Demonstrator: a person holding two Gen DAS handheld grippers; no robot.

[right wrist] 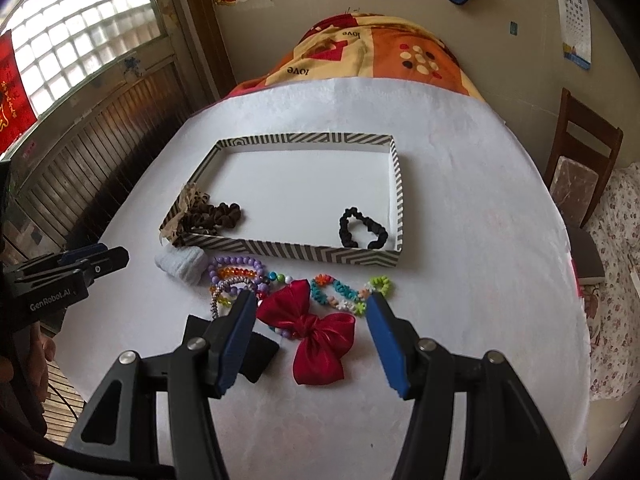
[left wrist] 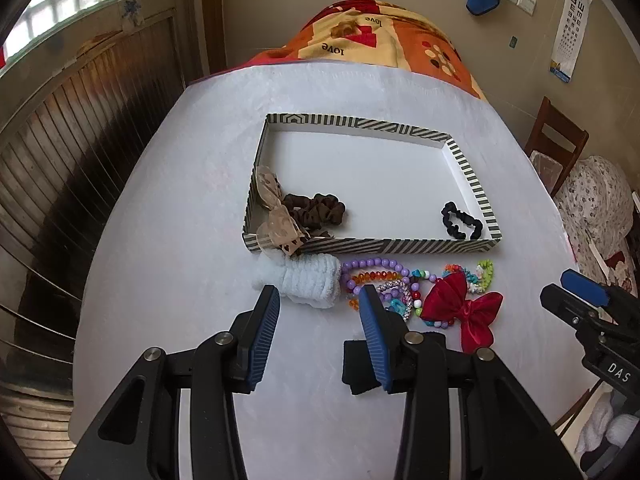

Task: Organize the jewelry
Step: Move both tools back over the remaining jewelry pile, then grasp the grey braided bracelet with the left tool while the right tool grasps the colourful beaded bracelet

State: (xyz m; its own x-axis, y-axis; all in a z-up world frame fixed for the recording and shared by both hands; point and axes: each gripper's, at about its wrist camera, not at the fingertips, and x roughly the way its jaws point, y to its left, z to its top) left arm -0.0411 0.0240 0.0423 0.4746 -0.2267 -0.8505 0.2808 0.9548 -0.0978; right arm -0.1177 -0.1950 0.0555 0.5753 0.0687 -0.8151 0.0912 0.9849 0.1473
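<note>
A shallow striped tray (left wrist: 360,246) (right wrist: 304,254) lies on the white table and holds a brown scrunchie (left wrist: 316,209) (right wrist: 218,214), a tan bow (left wrist: 276,216) and a black scrunchie (left wrist: 462,220) (right wrist: 362,227). In front of it lie a white fluffy band (left wrist: 308,282) (right wrist: 182,264), beaded bracelets (left wrist: 380,276) (right wrist: 236,272), a flower-bead bracelet (right wrist: 344,292) and a red bow (left wrist: 464,306) (right wrist: 316,326). My left gripper (left wrist: 320,300) stands open just short of the white band. My right gripper (right wrist: 312,308) stands open over the red bow, pads clear of it.
A small black piece (left wrist: 358,368) (right wrist: 260,354) lies on the table near the grippers. A patterned blanket (left wrist: 380,36) covers the far end. A wooden chair (right wrist: 580,172) stands at the right, wooden panelling (left wrist: 80,140) at the left.
</note>
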